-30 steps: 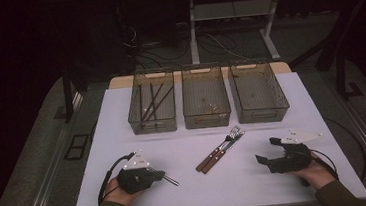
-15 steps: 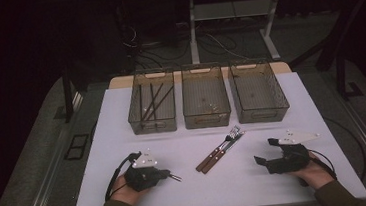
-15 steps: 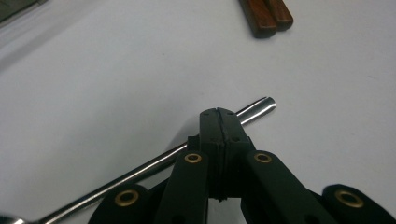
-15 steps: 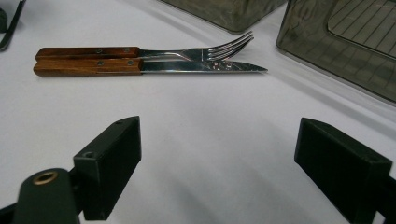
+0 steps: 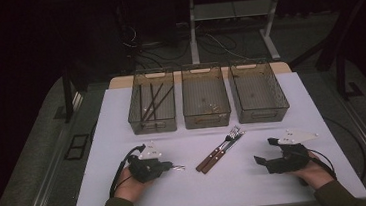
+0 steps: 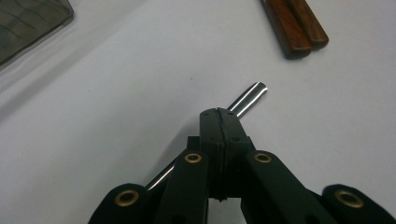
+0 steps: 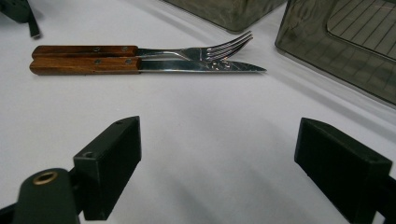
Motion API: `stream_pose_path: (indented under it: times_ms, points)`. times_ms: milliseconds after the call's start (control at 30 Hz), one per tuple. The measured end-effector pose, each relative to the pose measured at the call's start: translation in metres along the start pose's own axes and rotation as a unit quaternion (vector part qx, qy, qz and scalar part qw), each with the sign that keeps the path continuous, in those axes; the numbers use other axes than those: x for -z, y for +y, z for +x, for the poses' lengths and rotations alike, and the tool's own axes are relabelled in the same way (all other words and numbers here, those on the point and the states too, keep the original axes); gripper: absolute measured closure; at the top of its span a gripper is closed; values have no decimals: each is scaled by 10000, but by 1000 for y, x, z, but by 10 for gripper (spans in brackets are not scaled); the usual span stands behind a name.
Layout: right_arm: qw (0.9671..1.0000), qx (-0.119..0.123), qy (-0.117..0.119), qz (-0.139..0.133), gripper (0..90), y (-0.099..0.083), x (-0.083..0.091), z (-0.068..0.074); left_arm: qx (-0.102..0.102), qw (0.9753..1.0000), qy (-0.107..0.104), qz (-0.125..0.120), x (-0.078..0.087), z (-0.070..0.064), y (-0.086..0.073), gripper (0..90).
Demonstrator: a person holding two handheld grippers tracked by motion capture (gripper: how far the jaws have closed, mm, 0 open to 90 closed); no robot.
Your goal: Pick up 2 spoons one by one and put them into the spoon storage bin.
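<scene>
My left gripper (image 5: pixel 169 167) is low over the white table (image 5: pixel 122 118) at the front left, shut on a thin shiny metal stick (image 5: pixel 179 167). In the left gripper view the stick's tip (image 6: pixel 247 97) pokes out past the shut gripper (image 6: pixel 218 112). A fork (image 5: pixel 228 138) and a knife (image 5: pixel 220 152), both wooden-handled, lie side by side mid-table. My right gripper (image 5: pixel 265 151) rests at the front right, open and holding nothing. In the right gripper view the fork (image 7: pixel 219 46) and knife (image 7: pixel 201 66) lie beyond the open right gripper (image 7: pixel 217 135).
Three smoky see-through bins stand in a row at the back. The left bin (image 5: pixel 137 122) holds several thin dark sticks, the middle bin (image 5: pixel 192 119) has small bits on its floor, and the right bin (image 5: pixel 281 105) looks bare. Cables trail from both grippers.
My left gripper has shifted a little forward and to the right with the metal stick still in it. The right gripper has barely moved.
</scene>
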State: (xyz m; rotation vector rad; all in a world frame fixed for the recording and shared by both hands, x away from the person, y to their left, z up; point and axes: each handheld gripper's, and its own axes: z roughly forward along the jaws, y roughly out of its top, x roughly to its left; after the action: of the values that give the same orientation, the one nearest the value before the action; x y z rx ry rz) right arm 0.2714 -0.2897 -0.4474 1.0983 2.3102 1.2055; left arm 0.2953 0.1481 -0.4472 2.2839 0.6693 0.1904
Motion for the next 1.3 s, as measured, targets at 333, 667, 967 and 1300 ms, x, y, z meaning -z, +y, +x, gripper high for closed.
stream_pose_path:
  times_ms: [333,667,967,1300]
  points:
    - [10000,33,8,11,144,0,1,1,154,9998,101,-41,-9,10,9,898]
    - [10000,67,26,19,144,1,1,2,401,9975,60,-572,13,11,7,787]
    - [9999,104,75,35,144,1,0,3,634,9937,540,-747,48,27,-11,608]
    - [9999,93,50,79,144,0,-1,2,753,9908,1014,-489,63,43,-26,477]
